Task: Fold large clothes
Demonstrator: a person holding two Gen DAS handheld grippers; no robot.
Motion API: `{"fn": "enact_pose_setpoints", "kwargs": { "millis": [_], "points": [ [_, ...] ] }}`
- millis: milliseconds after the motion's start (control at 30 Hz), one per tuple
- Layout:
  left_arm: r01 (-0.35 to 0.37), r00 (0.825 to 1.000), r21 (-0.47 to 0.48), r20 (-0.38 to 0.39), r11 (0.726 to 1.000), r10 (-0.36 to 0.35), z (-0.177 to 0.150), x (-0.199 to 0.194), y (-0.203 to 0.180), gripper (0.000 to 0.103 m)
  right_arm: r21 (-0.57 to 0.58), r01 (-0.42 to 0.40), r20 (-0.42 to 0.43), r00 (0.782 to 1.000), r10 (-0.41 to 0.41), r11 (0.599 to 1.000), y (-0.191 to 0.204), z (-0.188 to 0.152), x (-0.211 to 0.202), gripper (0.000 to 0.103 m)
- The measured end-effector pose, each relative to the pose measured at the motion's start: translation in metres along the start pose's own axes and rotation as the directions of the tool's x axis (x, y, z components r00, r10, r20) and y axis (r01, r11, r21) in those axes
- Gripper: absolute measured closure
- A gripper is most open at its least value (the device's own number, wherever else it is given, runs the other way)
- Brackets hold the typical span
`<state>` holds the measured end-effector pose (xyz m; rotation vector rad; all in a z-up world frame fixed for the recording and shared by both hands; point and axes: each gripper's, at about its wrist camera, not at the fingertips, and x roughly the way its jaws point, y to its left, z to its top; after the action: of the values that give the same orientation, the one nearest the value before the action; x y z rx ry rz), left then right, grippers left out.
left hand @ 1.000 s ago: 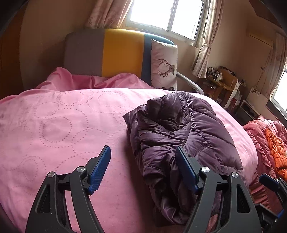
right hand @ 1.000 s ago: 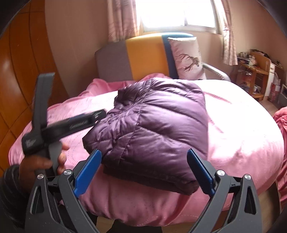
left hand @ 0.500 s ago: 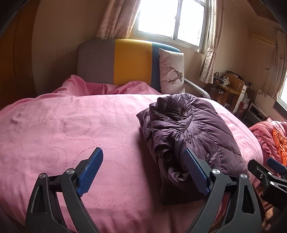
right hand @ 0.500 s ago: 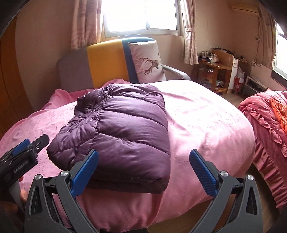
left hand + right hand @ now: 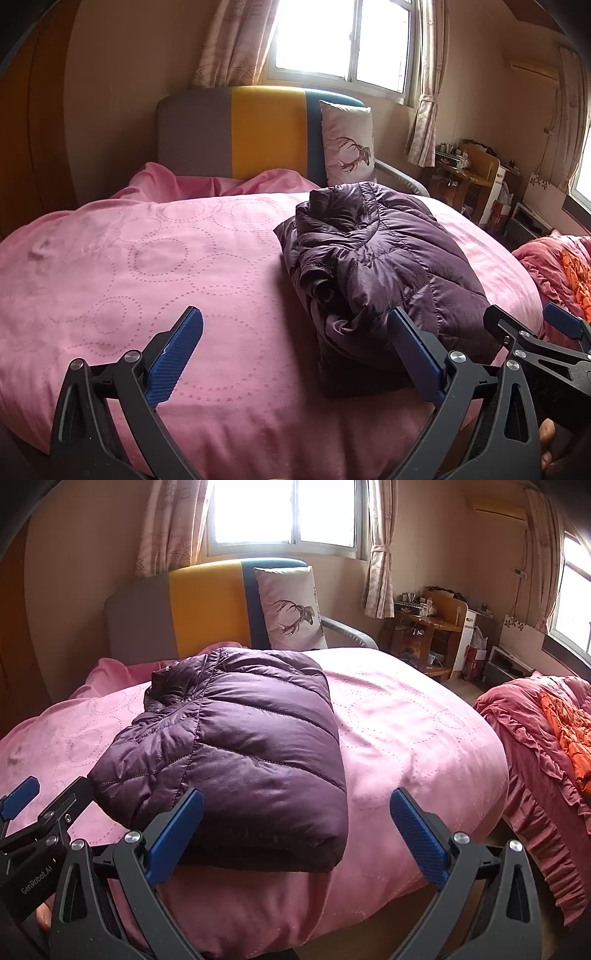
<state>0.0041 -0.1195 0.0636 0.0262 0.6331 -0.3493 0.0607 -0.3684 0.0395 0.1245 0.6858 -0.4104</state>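
A purple quilted down jacket [image 5: 388, 258] lies folded into a thick bundle on the pink bed cover [image 5: 129, 277]. My left gripper [image 5: 295, 325] hovers over the cover at the jacket's near left; its jaws are opening and nothing is between them. Its right finger overlaps the jacket's crumpled near edge in the picture. In the right wrist view the jacket [image 5: 240, 746] shows its smooth folded top. My right gripper [image 5: 295, 805] is open just short of the jacket's near edge, gripping nothing. Each gripper shows at the edge of the other's view, the right gripper [image 5: 535, 339] and the left gripper [image 5: 37, 812].
A grey, yellow and blue headboard [image 5: 255, 129] and a deer-print pillow [image 5: 347, 147] stand behind the bed. Right of it are a cluttered wooden desk [image 5: 428, 627], floor, and a second bed with red and orange bedding [image 5: 546, 738]. A hand shows at the lower left [image 5: 44, 915].
My left gripper has drawn back from the jacket and its jaws have spread wider. The right wrist view has swung right, so the jacket and the left gripper sit further left in it.
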Motion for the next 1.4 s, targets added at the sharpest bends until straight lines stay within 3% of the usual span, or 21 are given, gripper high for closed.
{"fn": "enact_pose_setpoints", "kwargs": {
  "millis": [133, 1400],
  "points": [
    [-0.035, 0.999, 0.031, -0.001, 0.999, 0.035, -0.0009, -0.0003, -0.0083, 0.004, -0.012, 0.006, 0.001, 1.000, -0.005, 1.000, 0.0012, -0.0014, -0.0002, 0.002],
    [-0.053, 0.999, 0.012, -0.005, 0.999, 0.053, 0.0009, -0.0050, -0.0026, 0.004, -0.015, 0.006, -0.022, 1.000, -0.006, 1.000, 0.0027, -0.0045, 0.0046, 0.002]
  ]
}}
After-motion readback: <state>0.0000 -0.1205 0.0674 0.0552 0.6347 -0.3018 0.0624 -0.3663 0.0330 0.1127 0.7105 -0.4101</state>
